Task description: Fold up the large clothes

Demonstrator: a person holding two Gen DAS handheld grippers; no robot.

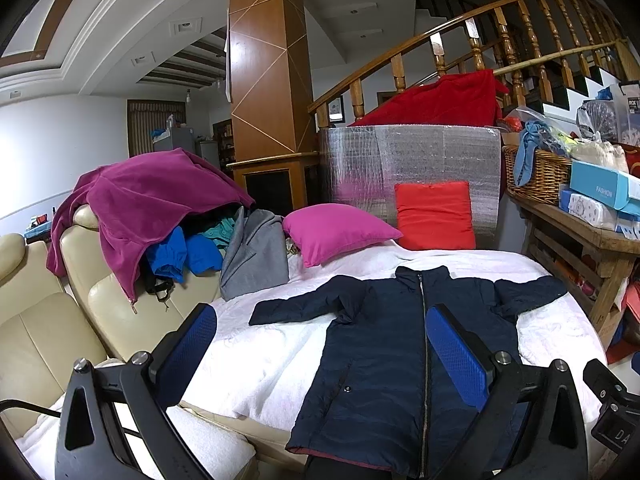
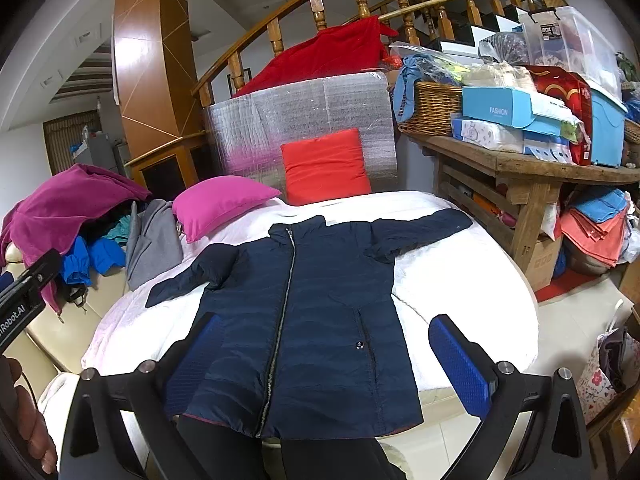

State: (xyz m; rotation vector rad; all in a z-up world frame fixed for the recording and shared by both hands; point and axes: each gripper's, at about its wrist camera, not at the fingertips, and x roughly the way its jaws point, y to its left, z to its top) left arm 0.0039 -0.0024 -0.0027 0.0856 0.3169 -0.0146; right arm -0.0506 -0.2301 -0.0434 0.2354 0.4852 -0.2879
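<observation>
A navy zip-up puffer jacket lies flat and face up on a white-covered surface, both sleeves spread out sideways, zipper closed. My left gripper hovers open above the jacket's hem, near its left half, with nothing between the blue pads. My right gripper also stands open over the jacket's lower part, its blue pads wide apart and holding nothing. The other gripper's body shows at the left edge of the right wrist view.
A pile of clothes with a magenta garment covers the cream sofa on the left. Pink and red cushions lie beyond the jacket. A cluttered wooden bench with a wicker basket stands at right. Dark-trousered legs show below.
</observation>
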